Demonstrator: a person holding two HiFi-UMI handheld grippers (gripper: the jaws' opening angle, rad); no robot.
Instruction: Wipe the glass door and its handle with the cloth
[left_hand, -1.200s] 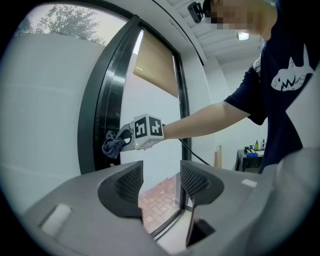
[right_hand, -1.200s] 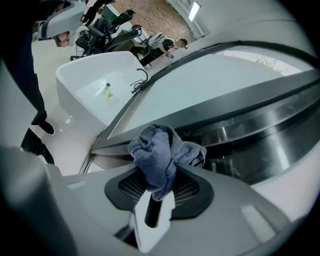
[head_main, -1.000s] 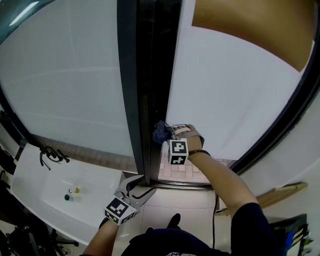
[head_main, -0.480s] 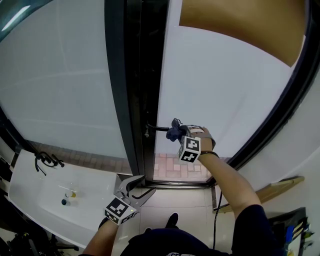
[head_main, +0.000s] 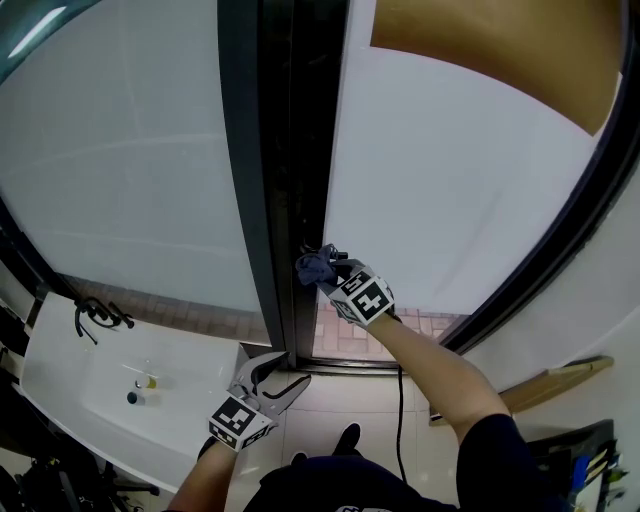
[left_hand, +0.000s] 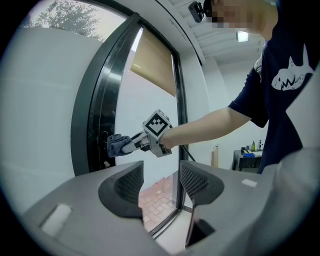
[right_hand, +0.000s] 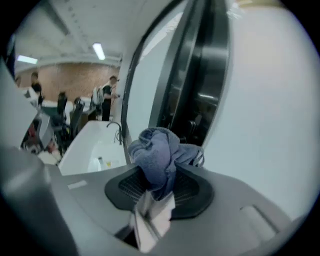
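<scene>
Beside the dark door frame, we clench the bunched blue cloth in our right gripper, the handle just ahead of it, while our left gripper hangs empty, jaws apart, farther down the frame.

White table (lower left) holds 2 small objects.

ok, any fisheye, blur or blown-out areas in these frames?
Head view: strong fisheye, door frame bows; glass door reads flat white. Left gripper view: black vignette at corners, jaws sharp. Right gripper view: cloth sharp, background people soft, ceiling lights blown out.
</scene>
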